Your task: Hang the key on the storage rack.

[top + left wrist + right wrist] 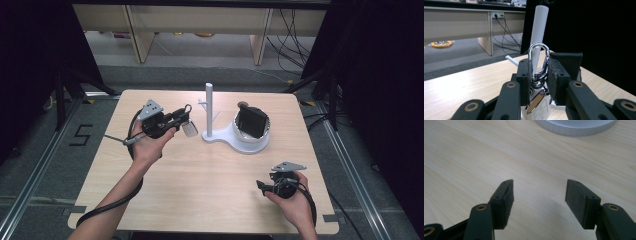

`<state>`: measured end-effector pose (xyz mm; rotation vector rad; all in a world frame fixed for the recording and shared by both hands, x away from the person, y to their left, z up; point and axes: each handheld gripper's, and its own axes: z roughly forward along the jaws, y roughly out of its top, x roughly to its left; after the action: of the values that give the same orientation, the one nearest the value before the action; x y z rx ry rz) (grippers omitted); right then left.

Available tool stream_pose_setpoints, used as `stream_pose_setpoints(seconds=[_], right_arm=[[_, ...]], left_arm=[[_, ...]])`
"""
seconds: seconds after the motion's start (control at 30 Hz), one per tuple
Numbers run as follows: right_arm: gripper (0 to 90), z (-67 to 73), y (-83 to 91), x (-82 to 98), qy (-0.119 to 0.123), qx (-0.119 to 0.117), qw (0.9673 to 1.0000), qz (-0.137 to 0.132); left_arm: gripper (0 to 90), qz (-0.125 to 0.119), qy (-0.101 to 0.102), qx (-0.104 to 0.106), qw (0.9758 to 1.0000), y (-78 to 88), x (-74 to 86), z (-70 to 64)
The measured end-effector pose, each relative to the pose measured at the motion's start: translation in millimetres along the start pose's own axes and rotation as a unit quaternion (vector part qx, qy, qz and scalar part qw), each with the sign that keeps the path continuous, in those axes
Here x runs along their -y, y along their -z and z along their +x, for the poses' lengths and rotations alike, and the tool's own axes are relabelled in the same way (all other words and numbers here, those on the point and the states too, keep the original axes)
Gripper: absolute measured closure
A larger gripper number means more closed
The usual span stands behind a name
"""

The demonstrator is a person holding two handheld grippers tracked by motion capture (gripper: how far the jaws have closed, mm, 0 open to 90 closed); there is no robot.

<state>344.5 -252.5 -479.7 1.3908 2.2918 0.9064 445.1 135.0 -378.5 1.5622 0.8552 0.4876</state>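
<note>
My left gripper is shut on a silver carabiner clip, and a white key fob hangs from it below the jaws. In the high view the fob hangs just left of a white stand, an upright post with short pegs. The left gripper view has that post rising close behind the clip. Near the table's front right, my right gripper stays low over the wood, open, with nothing between its fingers.
The stand's base widens into a round white dish holding a black boxy object. That dish's rim lies ahead of the right gripper. Shelving legs and cables stand on the floor beyond the table's far edge.
</note>
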Motion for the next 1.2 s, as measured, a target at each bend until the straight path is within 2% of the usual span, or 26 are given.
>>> stream_pose_setpoints(seconds=[0.23, 0.33, 0.37, 0.4, 0.43, 0.53, 0.7, 1.2], right_arm=[[40.9, -1.2, -1.7, 0.0, 0.006, -0.003, 1.0000, -0.001], [40.9, 1.0, -2.3, -0.7, -0.008, -0.005, 1.0000, 0.000], [40.9, -0.2, -3.3, 0.0, 0.008, -0.001, 1.0000, -0.005], [40.8, -0.3, -3.3, -0.1, 0.010, -0.002, 0.9999, -0.003], [40.8, 1.3, -3.0, -0.6, -0.003, -0.008, 1.0000, 0.001], [40.8, 0.3, -3.5, -0.4, 0.005, -0.004, 1.0000, -0.001], [40.7, 0.8, -3.9, -0.3, 0.001, -0.007, 1.0000, 0.003], [40.3, 1.4, -5.1, 0.3, -0.002, -0.007, 1.0000, 0.006]], left_arm=[[72.3, -0.010, -0.002, 0.001, 0.9999, -5.0, -5.1, -1.0], [72.3, -0.008, 0.000, 0.001, 1.0000, -9.3, -6.1, -0.8], [72.3, -0.009, 0.001, 0.001, 1.0000, -10.4, -6.1, -0.7], [72.3, -0.009, 0.001, 0.001, 1.0000, -12.0, -6.1, -0.6], [72.3, -0.011, 0.002, 0.002, 0.9999, -13.2, -6.1, -0.6], [72.3, -0.010, 0.004, -0.001, 0.9999, -16.9, -6.1, -0.9], [72.3, -0.010, 0.003, -0.008, 0.9999, -23.4, -6.1, -1.2], [72.3, 0.007, 0.005, -0.014, 0.9999, -37.5, -1.0, -2.0]])
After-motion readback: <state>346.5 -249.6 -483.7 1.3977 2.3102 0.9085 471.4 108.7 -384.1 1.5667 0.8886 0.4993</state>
